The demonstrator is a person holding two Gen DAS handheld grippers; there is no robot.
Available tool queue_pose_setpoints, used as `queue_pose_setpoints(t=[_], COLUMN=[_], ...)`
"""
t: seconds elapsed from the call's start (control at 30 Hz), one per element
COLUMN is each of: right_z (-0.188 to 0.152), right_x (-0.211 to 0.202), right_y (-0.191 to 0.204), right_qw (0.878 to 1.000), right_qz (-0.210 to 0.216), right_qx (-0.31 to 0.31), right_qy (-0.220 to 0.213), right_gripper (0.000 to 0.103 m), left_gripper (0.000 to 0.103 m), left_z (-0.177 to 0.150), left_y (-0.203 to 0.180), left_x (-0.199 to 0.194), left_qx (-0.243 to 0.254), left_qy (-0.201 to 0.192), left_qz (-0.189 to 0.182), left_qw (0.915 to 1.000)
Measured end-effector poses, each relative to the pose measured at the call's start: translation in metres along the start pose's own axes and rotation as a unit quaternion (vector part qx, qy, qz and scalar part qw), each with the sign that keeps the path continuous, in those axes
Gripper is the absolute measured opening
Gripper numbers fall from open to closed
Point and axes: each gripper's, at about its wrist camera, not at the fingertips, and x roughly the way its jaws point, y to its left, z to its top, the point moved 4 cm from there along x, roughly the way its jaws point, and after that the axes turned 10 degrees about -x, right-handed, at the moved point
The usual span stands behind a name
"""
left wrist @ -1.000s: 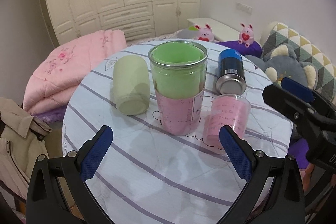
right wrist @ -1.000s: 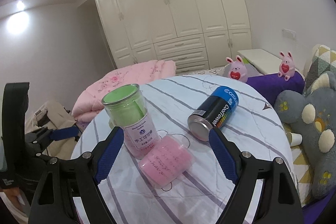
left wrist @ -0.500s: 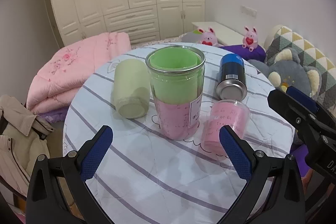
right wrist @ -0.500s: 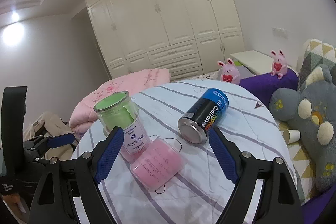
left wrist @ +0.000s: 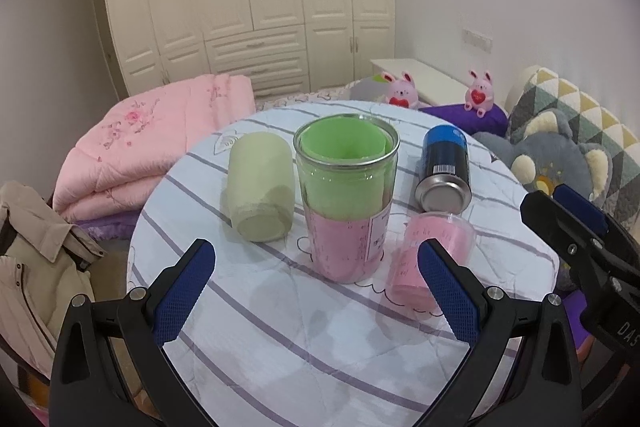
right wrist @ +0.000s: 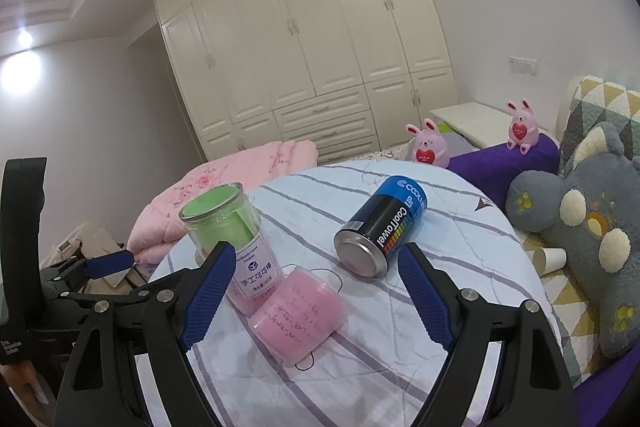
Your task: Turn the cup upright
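A clear plastic cup with pink paper inside [left wrist: 430, 259] lies on its side on the round striped table [left wrist: 320, 339]; it also shows in the right wrist view [right wrist: 298, 319]. A pale green cup [left wrist: 260, 203] lies on its side at the left. A tall clear jar with green and pink paper [left wrist: 347, 195] stands upright between them. My left gripper [left wrist: 316, 291] is open and empty, short of the jar. My right gripper [right wrist: 316, 295] is open and empty, just above the pink cup; it shows at the right edge of the left wrist view [left wrist: 576, 227].
A blue and black can [right wrist: 382, 227] lies on its side behind the pink cup. Pink folded quilt [left wrist: 160, 143], a beige coat [left wrist: 36, 259], plush toys [right wrist: 580, 211] and a paper cup [right wrist: 550, 259] surround the table. A white wardrobe stands behind.
Both grippers have pulled back and tilted up a little, so the objects sit lower in both views. Nothing on the table has moved.
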Motion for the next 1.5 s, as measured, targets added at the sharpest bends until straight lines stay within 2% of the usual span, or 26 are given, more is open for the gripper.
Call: queue_pose_setpoints(t=[0.23,1.5], right_z=[0.002,0.002], right_x=[-0.003,-0.001], right_y=[0.003,0.014], right_qw=[1.0,1.0], right_qz=[-0.008,-0.014], right_qx=[-0.009,-0.022], right_qy=[-0.003,0.006], right_gripper=[0.085,0.085], left_gripper=[0.102,0.102], left_z=[0.003,-0.001], left_y=[-0.001,0.003], left_x=[-0.001,0.001], left_qx=[-0.005,0.002], left_qy=[-0.002,0.002], left_qz=[-0.009,0.005], left_qw=[0.9999,1.0])
